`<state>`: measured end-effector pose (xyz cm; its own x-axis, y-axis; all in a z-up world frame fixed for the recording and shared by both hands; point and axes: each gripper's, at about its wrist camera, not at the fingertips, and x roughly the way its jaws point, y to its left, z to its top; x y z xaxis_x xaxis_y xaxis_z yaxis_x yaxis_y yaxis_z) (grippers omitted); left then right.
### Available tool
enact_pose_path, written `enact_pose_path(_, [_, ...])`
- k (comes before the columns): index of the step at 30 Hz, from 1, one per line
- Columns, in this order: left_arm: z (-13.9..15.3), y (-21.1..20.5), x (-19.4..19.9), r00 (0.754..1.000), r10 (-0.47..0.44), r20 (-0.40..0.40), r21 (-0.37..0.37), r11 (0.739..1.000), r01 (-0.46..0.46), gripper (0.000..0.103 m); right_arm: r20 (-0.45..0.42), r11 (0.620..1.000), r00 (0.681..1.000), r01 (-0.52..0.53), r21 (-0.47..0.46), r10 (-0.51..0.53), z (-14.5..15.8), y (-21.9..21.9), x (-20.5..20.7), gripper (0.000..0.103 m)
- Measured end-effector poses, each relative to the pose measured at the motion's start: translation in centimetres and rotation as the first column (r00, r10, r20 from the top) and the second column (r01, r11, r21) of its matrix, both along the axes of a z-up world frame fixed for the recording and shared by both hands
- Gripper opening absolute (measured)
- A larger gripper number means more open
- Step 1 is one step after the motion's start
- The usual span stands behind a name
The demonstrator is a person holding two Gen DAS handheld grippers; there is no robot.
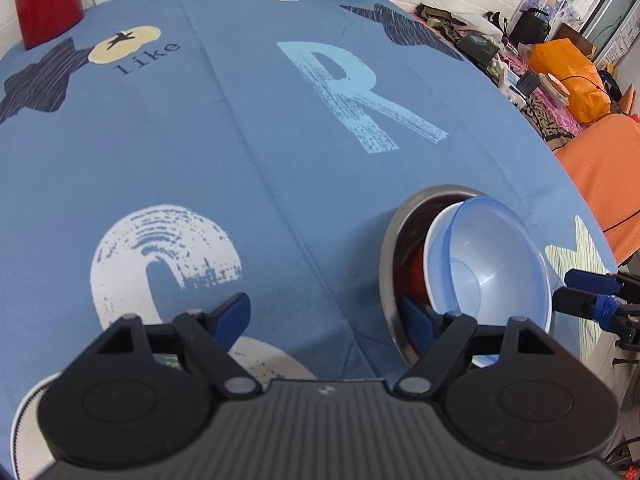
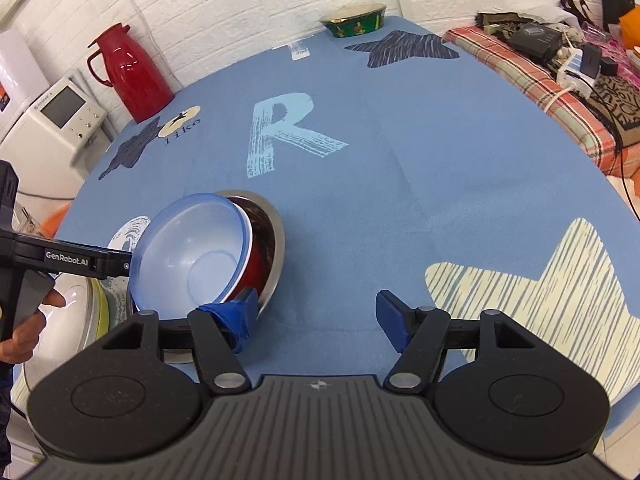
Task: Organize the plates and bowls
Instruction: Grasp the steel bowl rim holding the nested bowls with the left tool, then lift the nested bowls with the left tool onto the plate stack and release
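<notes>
I see bright, even indoor light with soft shadows on the table (image 1: 280, 184). Glare streaks the red thermos (image 2: 132, 76). Fisheye curvature bends every edge; corners darken.

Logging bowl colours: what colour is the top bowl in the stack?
Translucent light blue top bowl, with a darker blue rim; clearest in the right wrist view.

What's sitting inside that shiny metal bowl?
Nested in the metal bowl are a red bowl, a white one and, on top, a tilted blue plastic bowl. Their bottoms are hidden.
</notes>
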<state>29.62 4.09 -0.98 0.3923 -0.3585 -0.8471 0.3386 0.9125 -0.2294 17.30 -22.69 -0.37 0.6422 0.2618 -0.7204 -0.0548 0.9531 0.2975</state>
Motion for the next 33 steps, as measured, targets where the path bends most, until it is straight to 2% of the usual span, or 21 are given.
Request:
enact_pose_path(5, [-0.2, 0.1, 0.1, 1.0, -0.002, 0.005, -0.004, 1.0, 0.002, 0.082, -0.045, 0.999, 0.999, -0.014, 0.034, 0.016, -0.5, 0.0, 1.4, 0.052])
enact_pose_path(8, [-0.3, 0.2, 0.0, 1.0, -0.004, 0.01, -0.009, 1.0, 0.004, 0.082, -0.066, 1.0, 0.998, -0.016, 0.013, 0.017, -0.8, 0.4, 2.2, 0.053])
enact_pose_path(17, [-0.7, 1.0, -0.4, 1.0, 0.016, 0.01, -0.044, 0.999, -0.015, 0.088, -0.029, 0.997, 0.999, -0.022, -0.071, 0.02, -1.3, 1.0, 2.2, 0.063])
enact_pose_path(24, [-0.4, 1.0, -0.2, 0.998, 0.06, 0.015, -0.037, 0.998, -0.06, 0.089, -0.05, 0.994, 0.999, -0.012, -0.109, 0.007, -2.2, 1.6, 3.2, 0.073])
enact_pose_path(26, [-0.6, 1.1, -0.3, 0.998, 0.064, 0.014, -0.037, 0.997, -0.063, 0.09, -0.028, 0.993, 1.0, -0.008, -0.12, 0.005, -2.4, 1.6, 3.1, 0.076])
enact_pose_path(28, [-0.7, 1.1, -0.5, 0.998, 0.057, 0.038, -0.015, 0.998, -0.056, 0.097, -0.02, 0.993, 1.0, 0.0, -0.118, -0.002, -2.5, 1.5, 3.1, 0.079])
enact_pose_path(33, [-0.7, 1.1, -0.7, 0.997, 0.052, 0.055, -0.011, 0.999, -0.051, 0.098, 0.007, 0.99, 1.0, 0.016, -0.138, -0.015, -2.8, 1.6, 3.0, 0.083])
